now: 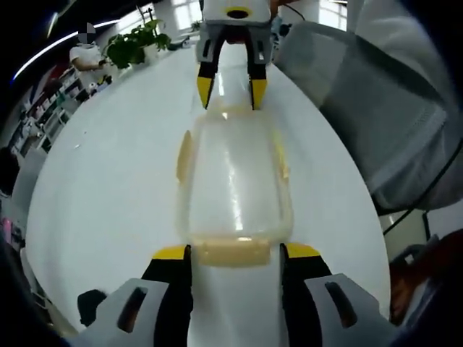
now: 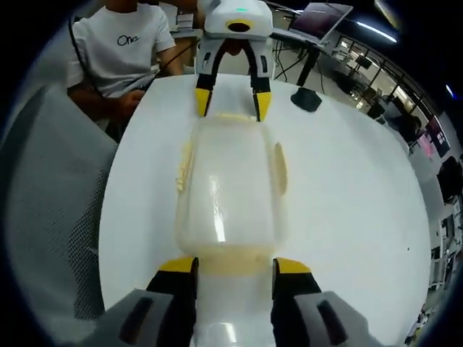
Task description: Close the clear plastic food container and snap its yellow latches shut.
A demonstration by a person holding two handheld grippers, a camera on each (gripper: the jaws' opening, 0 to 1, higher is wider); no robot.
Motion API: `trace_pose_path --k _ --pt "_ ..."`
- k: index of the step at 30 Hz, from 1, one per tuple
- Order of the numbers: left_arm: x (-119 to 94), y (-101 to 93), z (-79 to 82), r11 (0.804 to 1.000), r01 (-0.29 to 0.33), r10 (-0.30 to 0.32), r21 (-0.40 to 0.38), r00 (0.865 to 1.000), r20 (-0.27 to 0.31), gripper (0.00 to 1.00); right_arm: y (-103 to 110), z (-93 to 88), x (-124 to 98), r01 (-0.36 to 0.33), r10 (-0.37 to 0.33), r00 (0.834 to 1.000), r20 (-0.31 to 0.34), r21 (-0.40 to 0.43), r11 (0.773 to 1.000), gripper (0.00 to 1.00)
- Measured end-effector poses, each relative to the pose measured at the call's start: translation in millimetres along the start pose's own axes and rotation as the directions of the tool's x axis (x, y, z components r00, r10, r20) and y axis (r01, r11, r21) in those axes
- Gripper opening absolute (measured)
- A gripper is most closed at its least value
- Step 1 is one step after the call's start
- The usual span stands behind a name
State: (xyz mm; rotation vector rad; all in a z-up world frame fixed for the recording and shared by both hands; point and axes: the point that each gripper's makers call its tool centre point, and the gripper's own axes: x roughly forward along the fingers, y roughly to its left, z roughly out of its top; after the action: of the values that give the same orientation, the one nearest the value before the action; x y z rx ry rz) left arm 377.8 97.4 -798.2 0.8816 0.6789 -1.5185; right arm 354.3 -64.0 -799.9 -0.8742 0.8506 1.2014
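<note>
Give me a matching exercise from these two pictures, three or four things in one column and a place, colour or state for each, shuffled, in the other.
Things:
1. food container
2. left claw
3. potted plant
4. table

Descriptions:
A. green, at the table's far end in the left gripper view
B. clear plastic with yellowish latches
C. white and bare beside the container
D. yellow-tipped, straddling a latch at one end of the container

Pairs: 1-B, 2-D, 3-A, 4-C
</note>
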Motion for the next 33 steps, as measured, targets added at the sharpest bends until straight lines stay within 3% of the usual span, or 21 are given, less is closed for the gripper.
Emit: trace_pose_path --k 8,14,24,33 --pt "-0.1 2.0 -0.4 1.000 0.013 -0.013 0.004 1.000 -0.002 0.39 3.1 -1.0 3.2 -0.040 0.040 0.999 -0.015 0.001 0.999 0.38" --pt "0.2 0.7 -1.0 1.000 0.024 -0.024 -0.001 1.000 -0.007 0.39 3.6 0.1 4.2 -0.065 0.064 0.997 -0.031 -0.021 0.998 0.38" --pt "0.6 -0.8 -1.8 0.999 0.035 -0.035 -0.040 0.999 0.005 0.39 4.8 0.6 5.5 -0.104 0.104 0.993 -0.049 0.012 0.995 0.37" --pt "-6.2 -2.8 -3.5 0.999 0.012 -0.013 -0.035 1.000 -0.014 0.37 2.2 9.7 -4.3 -0.102 0.102 0.995 -0.017 -0.017 0.995 0.36"
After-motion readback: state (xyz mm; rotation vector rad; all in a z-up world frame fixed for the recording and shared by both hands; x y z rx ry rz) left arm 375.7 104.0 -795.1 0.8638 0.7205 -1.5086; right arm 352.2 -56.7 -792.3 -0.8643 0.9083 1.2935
